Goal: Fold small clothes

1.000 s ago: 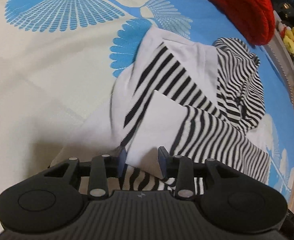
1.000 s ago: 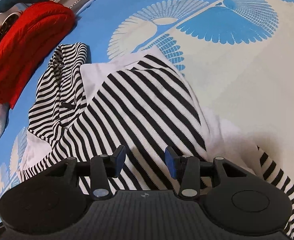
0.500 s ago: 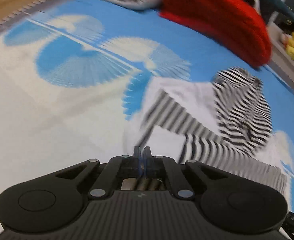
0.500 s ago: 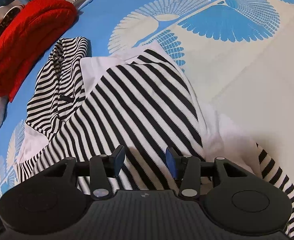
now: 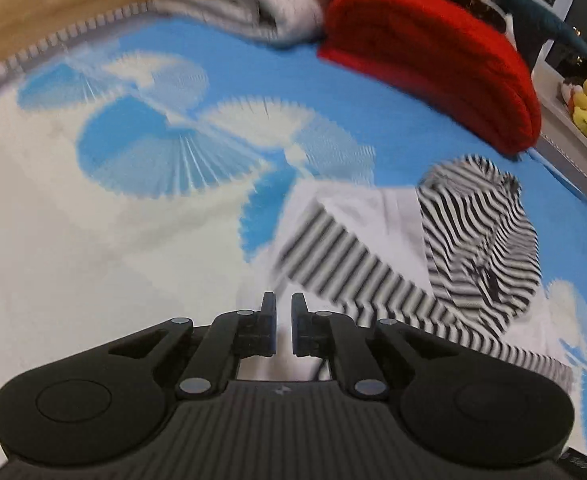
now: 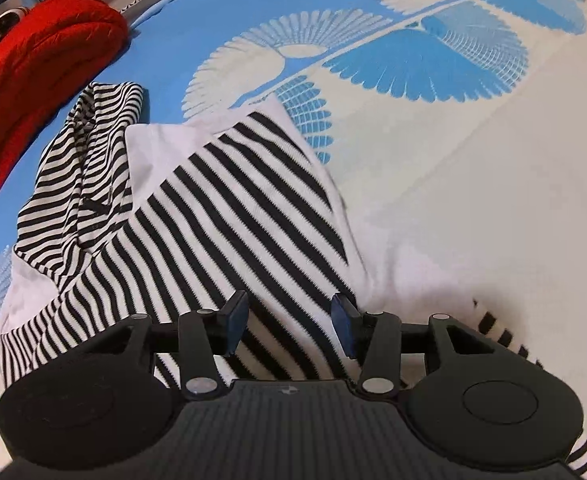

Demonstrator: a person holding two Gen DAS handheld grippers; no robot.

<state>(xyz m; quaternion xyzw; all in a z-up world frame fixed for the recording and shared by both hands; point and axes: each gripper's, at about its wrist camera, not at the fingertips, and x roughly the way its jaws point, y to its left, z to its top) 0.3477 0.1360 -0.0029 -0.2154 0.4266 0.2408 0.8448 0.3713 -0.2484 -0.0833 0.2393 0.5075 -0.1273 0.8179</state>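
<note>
A blue and cream patterned bedspread (image 6: pixel 493 184) carried everything, with a red knitted bundle (image 5: pixel 433 56) and a pile of pale laundry (image 5: pixel 245 4) at its far edge. The striped garment (image 6: pixel 229 208) lay crumpled near the middle, its long axis running from the finely striped bunched end by the red bundle down toward both claws. The right gripper (image 6: pixel 289 320) hung directly over the broad-striped panel, jaws parted and not clamped on anything, with cloth below the gap. The left gripper (image 5: pixel 282 324) sat at the garment's near white edge, with most of the garment ahead and to its right; its jaws were opening from a near-closed pinch. White cloth showed in the narrow gap, though motion blur left it unclear whether the pads pressed it. The right one looked better placed for the striped panel.
</note>
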